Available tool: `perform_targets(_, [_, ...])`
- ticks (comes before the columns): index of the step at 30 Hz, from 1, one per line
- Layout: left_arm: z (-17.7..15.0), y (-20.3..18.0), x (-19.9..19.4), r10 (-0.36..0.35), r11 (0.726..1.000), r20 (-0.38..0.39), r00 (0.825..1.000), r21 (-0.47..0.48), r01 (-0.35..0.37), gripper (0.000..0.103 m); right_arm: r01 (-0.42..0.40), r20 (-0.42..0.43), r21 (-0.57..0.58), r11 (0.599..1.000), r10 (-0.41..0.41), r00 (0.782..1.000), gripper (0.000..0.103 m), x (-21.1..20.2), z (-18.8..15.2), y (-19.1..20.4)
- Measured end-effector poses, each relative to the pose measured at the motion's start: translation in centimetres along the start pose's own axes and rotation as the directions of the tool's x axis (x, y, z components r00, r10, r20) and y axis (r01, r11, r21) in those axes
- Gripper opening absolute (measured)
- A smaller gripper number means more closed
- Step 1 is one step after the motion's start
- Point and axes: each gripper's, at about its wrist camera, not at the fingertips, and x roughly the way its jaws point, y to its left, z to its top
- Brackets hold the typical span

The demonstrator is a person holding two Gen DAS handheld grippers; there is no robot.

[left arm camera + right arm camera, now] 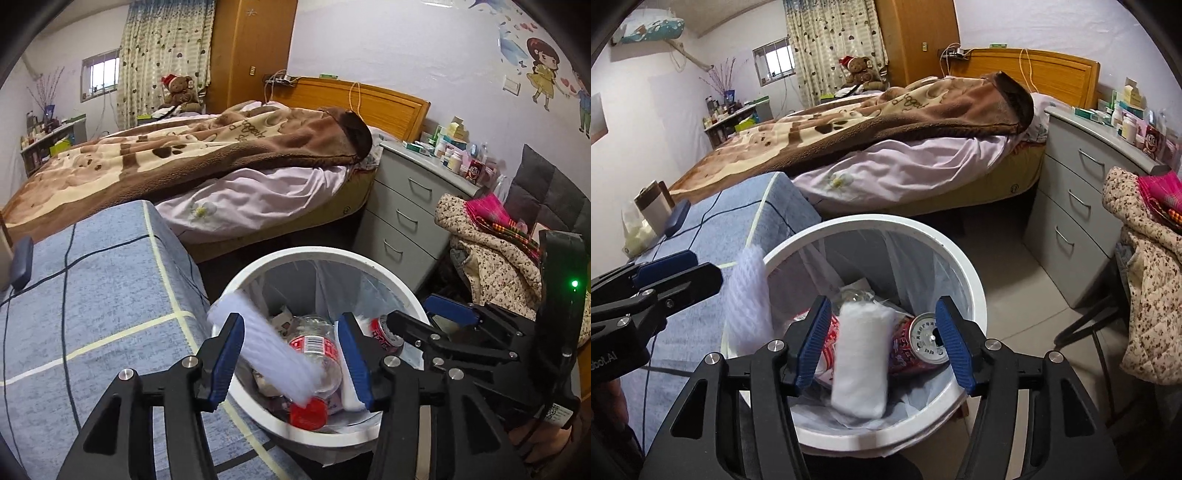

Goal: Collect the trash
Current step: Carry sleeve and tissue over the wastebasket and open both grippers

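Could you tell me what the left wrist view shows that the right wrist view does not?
Only the left wrist view: a wall cartoon and a plastic bottle with a red cap in the bin.

Only the right wrist view: a mug on the blue cloth and a white roll between the right gripper jaws.

Both: the white bin, a red can, white foam netting, the bed and drawers.
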Motion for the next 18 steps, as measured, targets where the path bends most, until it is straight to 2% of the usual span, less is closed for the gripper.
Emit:
perform_targets(4, [-0.3,0.2,-1.2,0.004,1.000,0.024,1.000,-0.012,-0.004,0.054,0.004,0.022,0.007,1.000,-0.004,1.000,0.060,-0.8,-0.1,0.2])
perform_targets(8, [-1.2,0.1,-3.0,0.044,0.999,0.057,0.997,-0.009,-0.044,0.055,0.002,0.060,0.001,1.000,-0.002,0.998,0.060,-2.3,-0.6,0.8])
perform_targets(13, [-2.8,0.3,-5.7,0.113,0.994,0.110,0.988,-0.016,-0.112,0.055,0.002,0.106,-0.030,1.000,0.001,0.994,0.060,-4.0,-1.4,2.3])
perform_targets(16, [-4.0,0.3,-7.6,0.168,0.986,0.139,0.976,-0.023,-0.166,0.055,-0.006,0.137,-0.044,0.999,0.012,0.990,0.060,-5.1,-2.1,3.1])
perform_targets(18, [-4.9,0.4,-8.8,0.174,0.985,0.156,0.972,-0.032,-0.171,0.055,-0.015,0.157,-0.044,0.999,0.022,0.987,0.060,-5.8,-2.5,3.5])
